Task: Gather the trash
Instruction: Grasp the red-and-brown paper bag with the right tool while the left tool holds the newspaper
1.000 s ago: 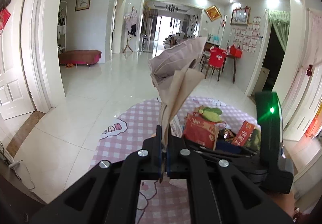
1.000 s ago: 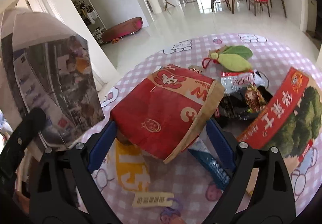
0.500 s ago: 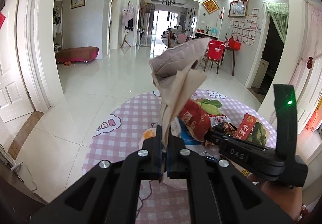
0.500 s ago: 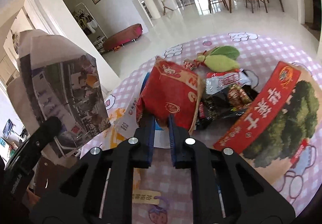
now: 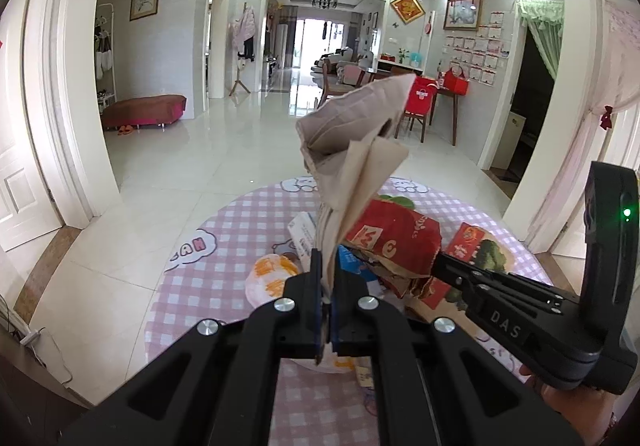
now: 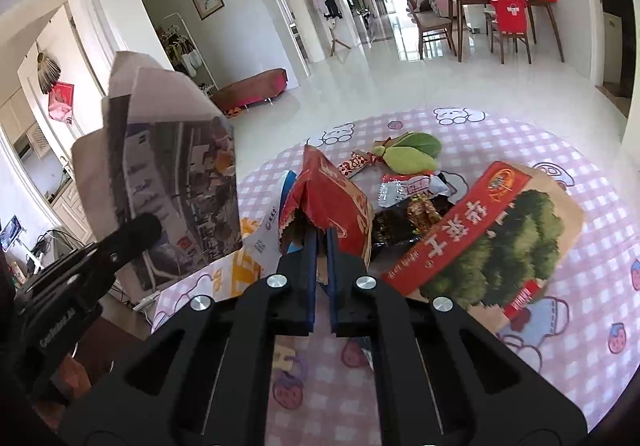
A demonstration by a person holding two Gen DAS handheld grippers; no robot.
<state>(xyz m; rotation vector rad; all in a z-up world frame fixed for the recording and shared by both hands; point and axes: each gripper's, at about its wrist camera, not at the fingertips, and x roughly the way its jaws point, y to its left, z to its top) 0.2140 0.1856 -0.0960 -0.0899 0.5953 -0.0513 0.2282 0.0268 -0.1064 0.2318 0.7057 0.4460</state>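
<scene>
Two grippers, each clenched on one piece of trash above a pink checked round table.

Right gripper [image 6: 321, 246]: clamped on the lower edge of a red paper bag [image 6: 332, 197]; a second ago its jaws stood wide around the bag lying flat, now the bag is pinched, crumpled upright and lifted off the table [image 6: 540, 133]. Left gripper [image 5: 328, 270]: grasping a folded newspaper [image 5: 352, 149], held upright as before. Beyond the bag, on the table: a large red-and-green tea packet [image 6: 500, 230], dark snack wrappers [image 6: 416, 209], a green stuffed toy [image 6: 408, 153], an orange-and-white wrapper [image 6: 240, 270]. White tiled floor [image 5: 224, 165] around.
</scene>
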